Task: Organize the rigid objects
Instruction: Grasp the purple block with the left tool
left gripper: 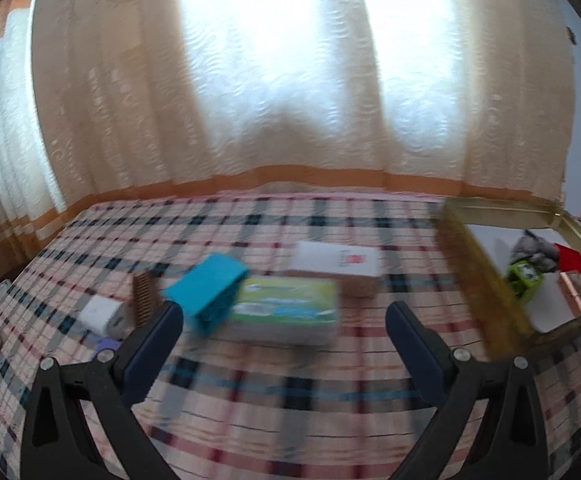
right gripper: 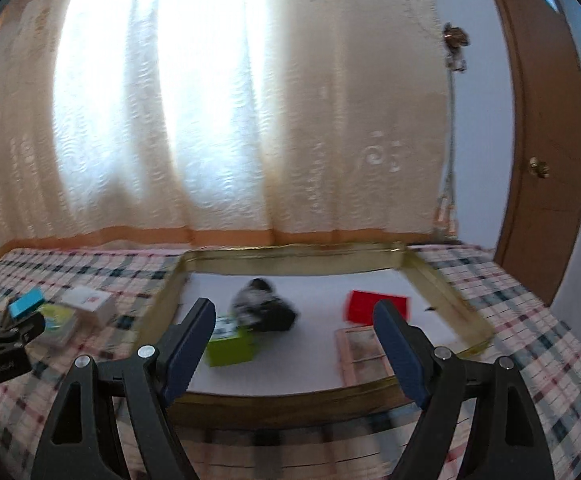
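Two grippers are recorded, both spread wide with nothing held. The left gripper (left gripper: pixel 284 320) is raised over the plaid cover (left gripper: pixel 290 400); just beyond its fingertips a teal box (left gripper: pixel 206 290) leans tilted on a green-and-white pack (left gripper: pixel 286 310). A white carton (left gripper: pixel 336 266) lies behind that pack, touching it or nearly so. A white block (left gripper: pixel 100 314) and a brown comb-like item (left gripper: pixel 144 300) are noted beside the left finger. The right gripper (right gripper: pixel 294 320) is held above a gold-rimmed tray (right gripper: pixel 290 258). Inside are a lime box (right gripper: pixel 232 346), a black-and-white bundle (right gripper: pixel 262 306) touching it, a red box (right gripper: pixel 370 304) and a pink-framed item (right gripper: pixel 360 354). Only the right view shows the door (right gripper: pixel 546 120) and the tray's full floor; blur obscures finer detail.
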A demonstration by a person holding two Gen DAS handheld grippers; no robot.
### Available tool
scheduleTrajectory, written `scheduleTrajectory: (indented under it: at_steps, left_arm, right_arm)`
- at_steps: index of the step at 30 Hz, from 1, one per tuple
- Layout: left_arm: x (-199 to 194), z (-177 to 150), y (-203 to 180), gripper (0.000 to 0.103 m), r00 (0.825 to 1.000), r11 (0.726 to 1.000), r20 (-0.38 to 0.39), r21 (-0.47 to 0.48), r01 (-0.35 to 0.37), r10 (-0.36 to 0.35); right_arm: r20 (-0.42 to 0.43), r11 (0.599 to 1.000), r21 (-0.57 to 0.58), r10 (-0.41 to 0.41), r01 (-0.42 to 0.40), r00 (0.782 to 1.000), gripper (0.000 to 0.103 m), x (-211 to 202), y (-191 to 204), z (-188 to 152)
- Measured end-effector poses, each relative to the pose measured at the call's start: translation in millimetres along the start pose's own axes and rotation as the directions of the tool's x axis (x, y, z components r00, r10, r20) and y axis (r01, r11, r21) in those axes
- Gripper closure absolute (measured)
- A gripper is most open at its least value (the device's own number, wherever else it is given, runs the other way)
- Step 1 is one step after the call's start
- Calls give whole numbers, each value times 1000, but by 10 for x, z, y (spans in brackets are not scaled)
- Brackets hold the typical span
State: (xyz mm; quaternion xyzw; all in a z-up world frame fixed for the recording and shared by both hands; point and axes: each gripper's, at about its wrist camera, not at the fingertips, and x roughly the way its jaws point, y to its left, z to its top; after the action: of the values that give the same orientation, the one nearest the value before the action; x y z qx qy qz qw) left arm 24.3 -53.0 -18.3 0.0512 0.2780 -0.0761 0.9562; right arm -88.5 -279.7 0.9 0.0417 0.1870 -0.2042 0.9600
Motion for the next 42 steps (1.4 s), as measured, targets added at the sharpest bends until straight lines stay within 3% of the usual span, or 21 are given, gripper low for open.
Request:
scheduleTrajectory:
  at_steps: [7, 14, 22, 26, 29, 32, 34, 38, 42]
  left_arm:
    - [188, -43, 511, 0, 996, 998, -92, -63, -11, 6]
    - [281, -121, 828, 1, 986, 997, -161, -36, -61, 54]
    - [428, -228, 1163, 3, 962, 996, -268, -66, -61, 41]
    - [541, -288, 1311, 7, 942, 994, -334, -99, -49, 13]
    - [539, -299, 1412, 11, 943, 991, -332, -127, -46, 1]
    - [523, -306, 1442, 18, 945, 990, -326, -131, -49, 4]
    - [495, -301, 1456, 38, 950, 990, -311, -131, -44, 1]
    - [478, -276, 1481, 64, 955, 991, -295, -132, -25, -15]
    - [458, -257, 1535, 64, 959, 986, -280, -166, -11, -36]
  right_arm:
    - [-46, 996, -6, 90, -90, 995, 20, 44, 415, -42]
    - [-94, 983, -27, 179, -183, 979, 20, 89, 897, -75]
    - [-165, 955, -49, 281, -292, 946, 20, 177, 1450, -96]
    - [-216, 942, -42, 318, -334, 923, 20, 251, 1680, -118]
    - [-256, 934, -26, 338, -356, 906, 20, 326, 1814, -133]
    - [-299, 928, -9, 353, -373, 886, 20, 413, 1938, -154]
    - [-321, 927, -1, 354, -374, 879, 20, 454, 1992, -165]
    - [-365, 923, 32, 369, -385, 855, 20, 563, 2084, -186]
    - [-400, 922, 47, 369, -383, 839, 20, 672, 2213, -202]
